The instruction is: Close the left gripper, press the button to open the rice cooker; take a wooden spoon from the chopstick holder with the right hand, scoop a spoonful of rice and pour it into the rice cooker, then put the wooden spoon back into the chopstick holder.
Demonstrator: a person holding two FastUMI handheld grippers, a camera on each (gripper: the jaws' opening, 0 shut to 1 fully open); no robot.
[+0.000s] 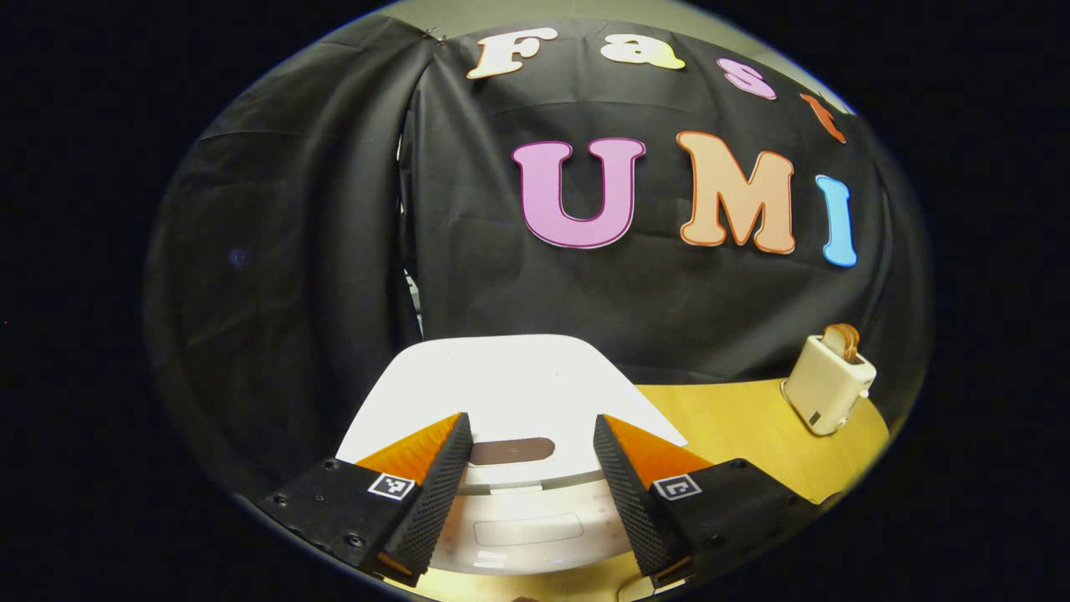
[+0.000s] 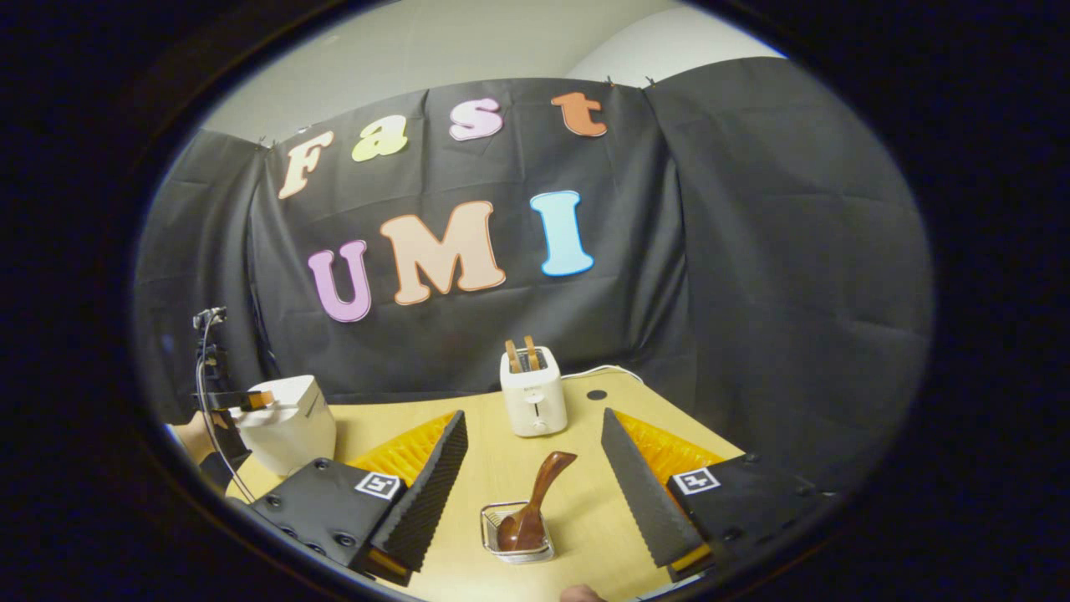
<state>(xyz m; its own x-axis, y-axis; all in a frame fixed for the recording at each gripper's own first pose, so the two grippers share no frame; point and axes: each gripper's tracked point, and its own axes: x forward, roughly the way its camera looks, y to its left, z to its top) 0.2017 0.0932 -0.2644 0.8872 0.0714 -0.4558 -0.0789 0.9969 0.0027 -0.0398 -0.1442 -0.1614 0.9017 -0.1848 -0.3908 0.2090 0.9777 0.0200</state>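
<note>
Left gripper (image 1: 532,435) was spread wide, hanging right over the white rice cooker (image 1: 501,393), whose lid was down, with the dark oval button (image 1: 512,451) sitting between its fingers, not touched as far as I could tell. Right gripper (image 2: 532,435) was gaping wide too, holding nothing, up above the wooden table (image 2: 585,502). Just below it stood the little wire chopstick holder (image 2: 517,535) with the brown wooden spoon (image 2: 535,500) leaning in it, handle tilted up. Farther back stood a white toaster (image 2: 533,393) with slices poking out. From that side the cooker (image 2: 284,422) sat way off left.
</note>
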